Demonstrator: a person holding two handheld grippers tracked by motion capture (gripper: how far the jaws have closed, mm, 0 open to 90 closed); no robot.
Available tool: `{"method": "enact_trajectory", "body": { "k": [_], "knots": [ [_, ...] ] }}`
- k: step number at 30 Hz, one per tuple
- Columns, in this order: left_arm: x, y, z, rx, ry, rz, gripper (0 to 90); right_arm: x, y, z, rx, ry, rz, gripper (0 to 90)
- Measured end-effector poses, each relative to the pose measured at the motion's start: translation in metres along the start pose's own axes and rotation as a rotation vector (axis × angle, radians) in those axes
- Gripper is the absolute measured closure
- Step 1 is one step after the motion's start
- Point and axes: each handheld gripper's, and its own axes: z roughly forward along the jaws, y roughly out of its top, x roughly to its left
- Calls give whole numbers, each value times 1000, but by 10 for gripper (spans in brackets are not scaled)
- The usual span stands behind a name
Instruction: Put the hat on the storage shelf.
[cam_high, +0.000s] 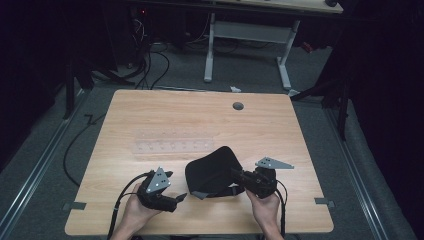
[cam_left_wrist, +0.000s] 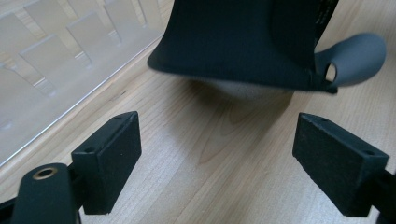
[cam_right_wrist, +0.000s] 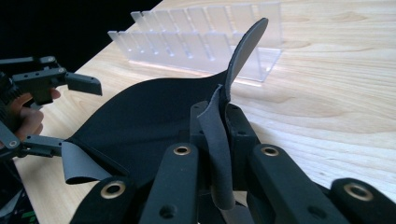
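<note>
A black fabric piece (cam_high: 212, 170) with grey strap ends lies bulged up near the table's front edge. In the right gripper view my right gripper (cam_right_wrist: 219, 122) is shut on its grey strap (cam_right_wrist: 218, 158), which stands up between the jaws. The black fabric (cam_right_wrist: 149, 112) spreads away from them toward the left gripper (cam_right_wrist: 65, 114). In the high view the right gripper (cam_high: 235, 176) holds the piece's right side. My left gripper (cam_high: 175, 186) stands open just left of it. In the left gripper view its jaws (cam_left_wrist: 226, 161) are wide apart over bare wood, short of the fabric (cam_left_wrist: 243, 37) and its grey tab (cam_left_wrist: 359, 56).
A clear plastic slotted rack (cam_high: 172, 142) lies on the wooden table (cam_high: 200, 115) just behind the fabric, and appears again as the rack (cam_left_wrist: 46, 70) and the rack (cam_right_wrist: 201, 42). A round cable hole (cam_high: 238, 106) sits near the far edge. Cables and a desk frame are on the floor beyond.
</note>
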Motion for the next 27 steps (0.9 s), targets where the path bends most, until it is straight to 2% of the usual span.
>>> {"method": "enact_trajectory", "body": {
  "k": [7,12,18,27],
  "knots": [
    [-3,1,1,1,-10,18,164,7,1,5,11,30,-3,843],
    [-7,1,2,-5,-27,13,183,11,3,7,29,40,-8,843],
    [-9,-1,2,6,-27,29,189,12,5,10,42,45,-14,842],
    [-10,-1,3,3,-24,28,205,15,4,13,60,53,-22,840]
  ]
}}
